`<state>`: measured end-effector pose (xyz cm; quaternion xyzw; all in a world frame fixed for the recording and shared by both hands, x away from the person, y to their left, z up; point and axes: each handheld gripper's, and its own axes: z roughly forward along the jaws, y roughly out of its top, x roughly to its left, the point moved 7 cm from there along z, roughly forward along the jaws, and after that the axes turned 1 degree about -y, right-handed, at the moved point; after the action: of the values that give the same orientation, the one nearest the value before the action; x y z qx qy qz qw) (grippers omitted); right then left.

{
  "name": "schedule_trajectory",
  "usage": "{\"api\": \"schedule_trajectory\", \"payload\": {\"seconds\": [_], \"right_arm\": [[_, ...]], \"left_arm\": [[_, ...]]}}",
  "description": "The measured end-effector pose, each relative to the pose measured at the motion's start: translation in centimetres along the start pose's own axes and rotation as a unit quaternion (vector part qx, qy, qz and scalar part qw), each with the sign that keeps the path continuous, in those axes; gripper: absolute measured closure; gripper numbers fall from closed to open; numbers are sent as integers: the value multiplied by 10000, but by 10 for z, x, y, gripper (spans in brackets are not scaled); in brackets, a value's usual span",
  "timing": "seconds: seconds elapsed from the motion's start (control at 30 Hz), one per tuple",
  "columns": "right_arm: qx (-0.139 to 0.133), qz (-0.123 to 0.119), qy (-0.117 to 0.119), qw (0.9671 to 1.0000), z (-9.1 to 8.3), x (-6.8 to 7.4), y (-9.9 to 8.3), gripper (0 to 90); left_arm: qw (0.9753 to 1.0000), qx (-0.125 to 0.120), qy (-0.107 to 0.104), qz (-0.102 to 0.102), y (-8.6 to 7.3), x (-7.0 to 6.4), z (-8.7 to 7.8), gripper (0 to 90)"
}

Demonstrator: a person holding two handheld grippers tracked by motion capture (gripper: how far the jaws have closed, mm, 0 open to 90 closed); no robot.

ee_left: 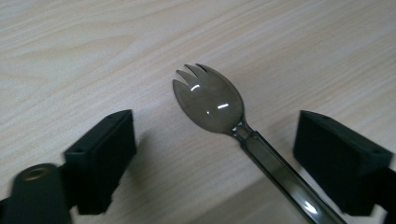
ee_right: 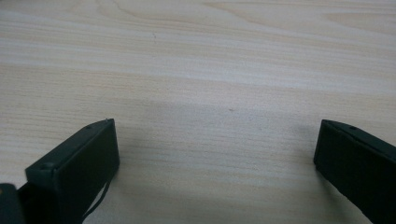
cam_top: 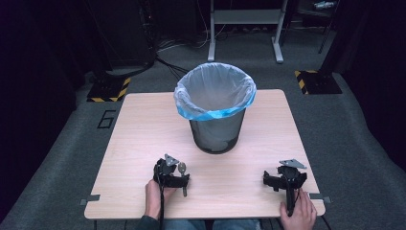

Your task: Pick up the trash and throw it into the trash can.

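Two grippers sit low in the frame of the high view, each held by a hand coming in from the bottom edge. I have the left gripper (cam_top: 178,178) at lower centre-left of the table (cam_top: 143,143), and its jaws stand wide apart with nothing gripped. In the left gripper view a smoky translucent spork (ee_left: 210,102) lies flat on the pale wood between those jaws, its tined bowl toward the upper middle of the frame and its handle running down to the lower right, passing close beside the right-hand jaw; I cannot tell whether it touches that jaw. From above, the spork (cam_top: 182,168) shows as a small grey shape just beside the left gripper's plate.

The right gripper (cam_top: 280,179) rests at the lower right of the table, near its edge, and the right gripper view shows its jaws spread wide over bare wood grain, holding nothing.

A dark mesh bin (cam_top: 215,132) stands upright in the upper middle of the table, lined with a clear bag (cam_top: 215,91) whose blue-tinted rim folds over the top. It is well apart from both grippers. Grey carpet surrounds the table.
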<state>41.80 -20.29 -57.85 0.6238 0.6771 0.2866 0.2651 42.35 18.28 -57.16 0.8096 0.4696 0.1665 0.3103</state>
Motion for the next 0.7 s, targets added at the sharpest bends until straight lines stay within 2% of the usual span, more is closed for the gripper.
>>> {"api": "schedule_trajectory", "payload": {"seconds": [0.03, 0.07, 0.1, 0.13, 0.3, 0.6, 0.7], "right_arm": [[-1, 1, -1, 10000, 0, 0, 0, 0], [-1, -1, -1, 10000, 0, 0, 0, 0], [-1, -1, -1, 10000, 0, 0, 0, 0], [-1, -1, 0, 10000, 0, 0, 0, 0], [0, 0, 0, 10000, 0, 0, 0, 0], [-1, -1, -1, 10000, 0, 0, 0, 0], [-1, -1, 0, 10000, 0, 0, 0, 0]], "left_arm": [[10000, -10, -34, -5, -1, 0, -1, 182], [10000, -26, -19, 19, -1, 1, -3, 275], [10000, -38, -12, -17, -2, 2, -5, 275], [9999, -91, 34, -66, -4, 5, -8, 363], [9997, -178, 71, -170, -7, 12, -12, 550], [9993, -290, 32, -223, -10, 22, -16, 780], [9992, -332, -10, -202, -11, 23, -16, 788]]}}
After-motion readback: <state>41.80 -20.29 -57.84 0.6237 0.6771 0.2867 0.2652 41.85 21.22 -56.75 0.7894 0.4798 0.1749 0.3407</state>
